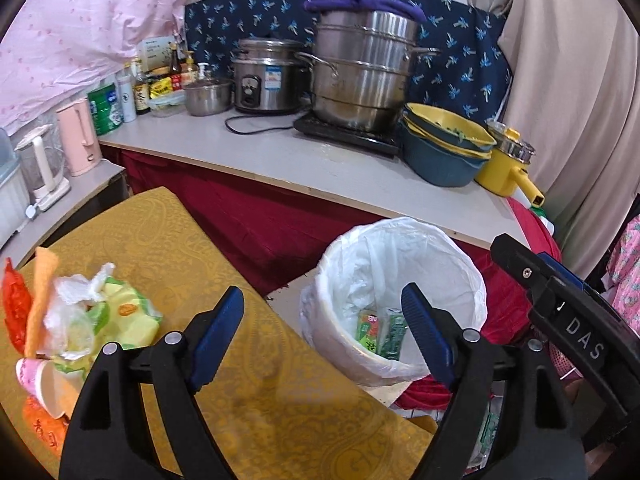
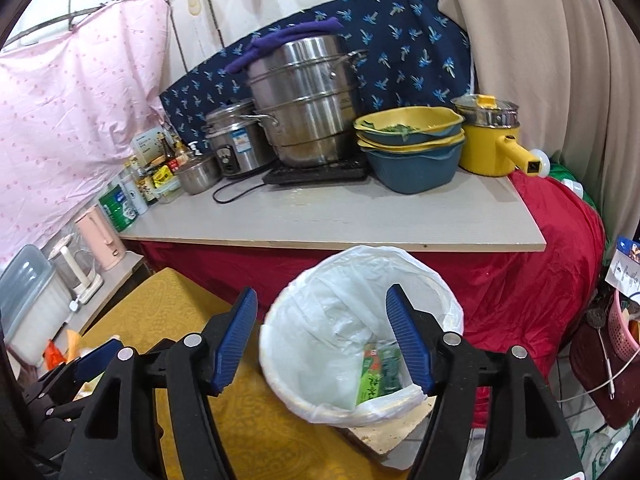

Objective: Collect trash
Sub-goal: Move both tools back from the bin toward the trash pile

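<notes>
A white-lined trash bin stands beside a yellow-clothed table; it also shows in the right wrist view. A green carton lies inside it. A trash pile of wrappers, plastic and a paper cup lies at the table's left. My left gripper is open and empty, over the table edge beside the bin. My right gripper is open and empty above the bin's mouth. The right gripper's body shows at the left view's right.
A counter behind holds steel pots, a rice cooker, stacked bowls, a yellow pot and bottles. Kettles stand at left. A red cloth hangs below the counter.
</notes>
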`<state>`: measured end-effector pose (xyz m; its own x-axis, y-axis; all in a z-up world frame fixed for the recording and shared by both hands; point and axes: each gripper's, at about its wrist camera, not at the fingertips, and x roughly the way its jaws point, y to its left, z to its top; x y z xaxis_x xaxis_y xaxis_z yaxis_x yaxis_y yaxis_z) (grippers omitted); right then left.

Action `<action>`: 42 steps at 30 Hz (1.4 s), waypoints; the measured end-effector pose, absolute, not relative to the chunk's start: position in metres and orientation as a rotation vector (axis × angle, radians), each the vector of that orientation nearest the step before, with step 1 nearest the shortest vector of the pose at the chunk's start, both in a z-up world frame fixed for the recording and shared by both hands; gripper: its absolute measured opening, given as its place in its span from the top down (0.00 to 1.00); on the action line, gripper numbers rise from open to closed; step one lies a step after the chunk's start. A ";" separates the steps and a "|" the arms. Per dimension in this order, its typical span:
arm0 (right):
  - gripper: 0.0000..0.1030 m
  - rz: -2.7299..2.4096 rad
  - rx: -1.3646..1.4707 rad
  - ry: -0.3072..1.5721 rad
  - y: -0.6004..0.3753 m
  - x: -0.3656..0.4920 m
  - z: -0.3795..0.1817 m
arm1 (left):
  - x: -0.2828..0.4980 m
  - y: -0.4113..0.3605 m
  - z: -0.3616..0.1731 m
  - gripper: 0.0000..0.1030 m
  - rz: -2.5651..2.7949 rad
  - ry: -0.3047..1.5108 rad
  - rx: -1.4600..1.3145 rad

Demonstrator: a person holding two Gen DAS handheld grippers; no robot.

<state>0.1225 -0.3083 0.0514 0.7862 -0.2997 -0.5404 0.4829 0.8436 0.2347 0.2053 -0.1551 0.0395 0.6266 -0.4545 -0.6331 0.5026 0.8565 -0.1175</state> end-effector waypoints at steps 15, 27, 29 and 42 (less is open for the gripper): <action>0.32 -0.298 0.275 0.527 -0.214 0.135 0.074 | 0.188 -0.050 0.060 0.22 -0.387 0.656 0.025; 0.31 -0.178 0.227 0.570 -0.141 0.146 0.067 | 0.179 0.037 0.049 0.19 -0.231 0.689 -0.016; 0.30 -0.155 0.220 0.579 -0.129 0.148 0.065 | 0.177 0.052 0.043 0.17 -0.199 0.703 -0.020; 0.30 -0.029 0.185 0.659 -0.062 0.159 0.032 | 0.165 0.156 -0.019 0.11 -0.005 0.869 -0.130</action>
